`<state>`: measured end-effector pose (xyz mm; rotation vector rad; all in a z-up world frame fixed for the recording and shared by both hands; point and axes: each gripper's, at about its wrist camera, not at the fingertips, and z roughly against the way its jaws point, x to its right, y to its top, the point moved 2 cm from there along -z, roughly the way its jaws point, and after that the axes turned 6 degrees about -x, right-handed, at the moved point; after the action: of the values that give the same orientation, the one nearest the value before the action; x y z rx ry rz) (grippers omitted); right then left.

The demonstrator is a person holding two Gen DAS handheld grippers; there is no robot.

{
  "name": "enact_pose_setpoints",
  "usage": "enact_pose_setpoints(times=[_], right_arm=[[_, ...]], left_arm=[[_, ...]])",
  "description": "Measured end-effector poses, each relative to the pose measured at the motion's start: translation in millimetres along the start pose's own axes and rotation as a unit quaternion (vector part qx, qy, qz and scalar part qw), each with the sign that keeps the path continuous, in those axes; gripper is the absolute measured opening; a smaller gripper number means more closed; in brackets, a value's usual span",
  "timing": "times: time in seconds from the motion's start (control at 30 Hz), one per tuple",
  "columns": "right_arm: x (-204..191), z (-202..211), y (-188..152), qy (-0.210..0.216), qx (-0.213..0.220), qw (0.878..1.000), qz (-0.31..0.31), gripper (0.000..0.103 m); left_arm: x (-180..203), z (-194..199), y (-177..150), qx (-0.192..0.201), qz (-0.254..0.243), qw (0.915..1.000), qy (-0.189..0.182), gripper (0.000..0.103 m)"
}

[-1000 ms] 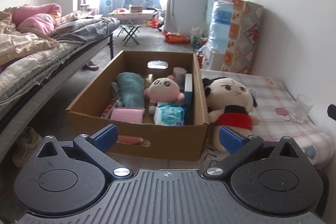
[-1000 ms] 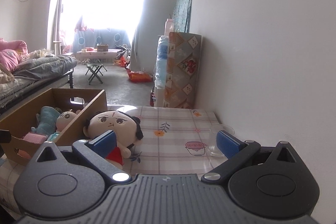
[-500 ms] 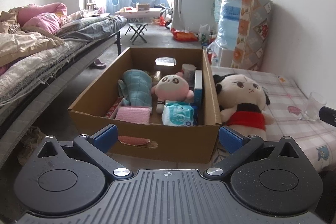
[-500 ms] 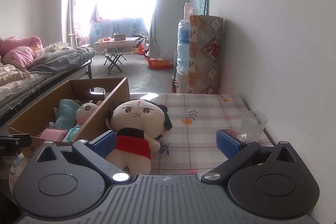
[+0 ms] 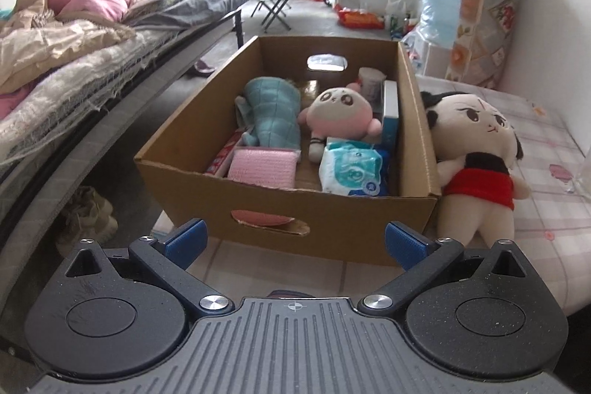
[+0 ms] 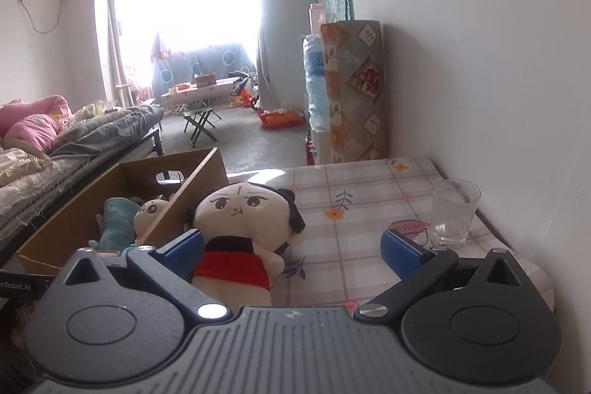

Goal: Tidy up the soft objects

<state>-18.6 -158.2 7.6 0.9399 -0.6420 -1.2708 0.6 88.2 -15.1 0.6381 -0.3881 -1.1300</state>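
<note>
A black-haired doll in a red top [image 5: 476, 154] leans on the right outer wall of a cardboard box [image 5: 332, 231]; it also shows in the right wrist view [image 6: 240, 228]. The box holds a pink panda plush [image 5: 341, 111], a teal cloth toy [image 5: 271, 113], a pink sponge pad [image 5: 262, 168] and a tissue pack [image 5: 351, 168]. My left gripper [image 5: 295, 240] is open and empty just before the box's front wall. My right gripper [image 6: 291, 252] is open and empty, its left finger [image 6: 183, 248] close beside the doll.
A drinking glass [image 6: 454, 211] stands on the checked tablecloth [image 6: 362, 228] by the wall at the right. A bed with bedding [image 5: 74, 61] runs along the left. Shoes [image 5: 88, 218] lie under it. A patterned rolled mat [image 6: 354, 91] stands behind the table.
Both grippers have moved forward and closer to the box and the doll, which look larger now. The jaws stay open. Nothing was picked up.
</note>
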Motion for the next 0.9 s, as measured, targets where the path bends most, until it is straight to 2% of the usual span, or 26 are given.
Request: enact_pose_setpoints(times=[0.33,0.7,0.9], right_arm=[[-8.1,-1.2,-5.6,-0.032,-0.01,0.999,0.032,0.103],[-16.3,-0.3,-11.8,-0.022,-0.035,0.999,0.036,0.103],[-19.6,-1.3,-10.3,-0.009,-0.068,0.997,0.028,0.103]], left_arm=[[-3.8,2.6,-1.6,-0.011,0.008,0.9999,-0.008,0.103],[-5.6,7.0,-2.3,-0.004,0.003,0.9998,-0.018,0.103],[-0.7,13.2,-1.6,0.009,-0.004,0.9995,-0.031,0.103]])
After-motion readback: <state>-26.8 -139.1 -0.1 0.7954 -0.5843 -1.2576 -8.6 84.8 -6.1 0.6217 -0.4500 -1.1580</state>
